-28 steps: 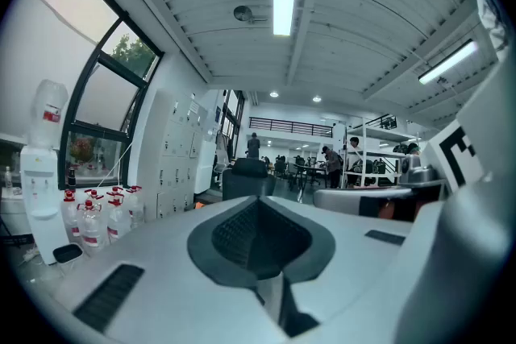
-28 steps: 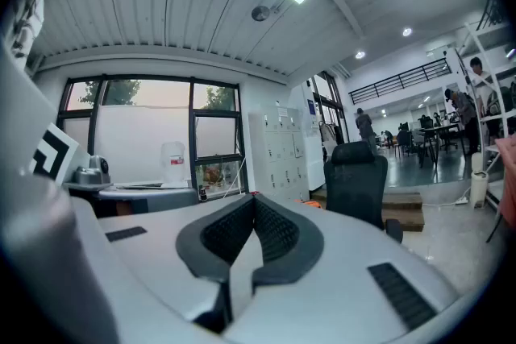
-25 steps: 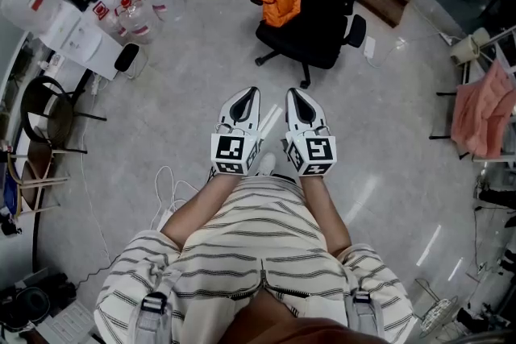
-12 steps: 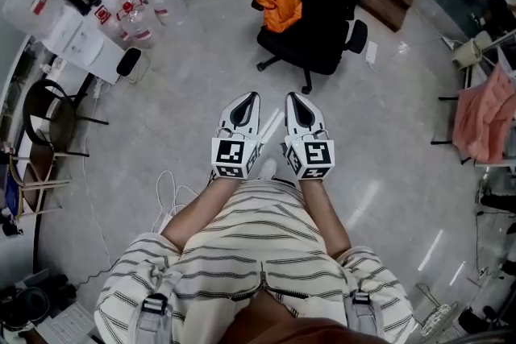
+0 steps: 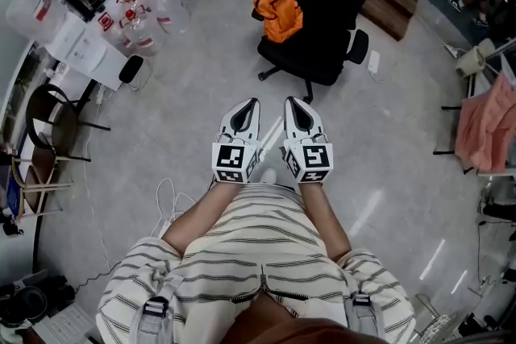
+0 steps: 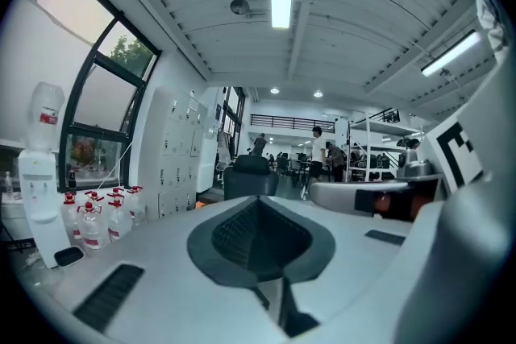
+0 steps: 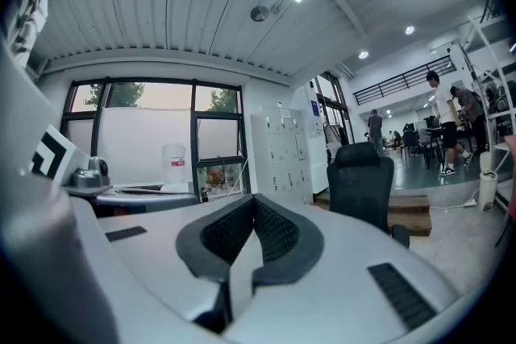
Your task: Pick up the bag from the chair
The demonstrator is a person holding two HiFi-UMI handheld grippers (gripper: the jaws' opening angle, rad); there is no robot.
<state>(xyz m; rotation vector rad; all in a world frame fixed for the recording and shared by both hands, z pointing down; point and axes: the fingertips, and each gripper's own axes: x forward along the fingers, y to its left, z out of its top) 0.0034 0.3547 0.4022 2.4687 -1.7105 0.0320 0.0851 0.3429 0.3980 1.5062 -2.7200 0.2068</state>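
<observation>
An orange bag (image 5: pixel 278 12) rests on the seat of a black office chair (image 5: pixel 326 20) at the top middle of the head view. The chair (image 7: pixel 360 189) also shows in the right gripper view, and its back (image 6: pixel 250 176) in the left gripper view. My left gripper (image 5: pixel 251 103) and right gripper (image 5: pixel 291 102) are held side by side in front of the person's striped shirt, well short of the chair. Both point toward the chair. Each has its jaws closed together with nothing between them.
Several water bottles (image 5: pixel 141 8) and a white dispenser (image 5: pixel 60 32) stand at the upper left. A round-backed chair (image 5: pixel 48 121) is at the left. A pink cloth (image 5: pixel 488 125) hangs on a rack at the right. A white cable (image 5: pixel 165 197) lies on the floor.
The chair and bag have shifted slightly in the head view. Both grippers stay side by side and shut.
</observation>
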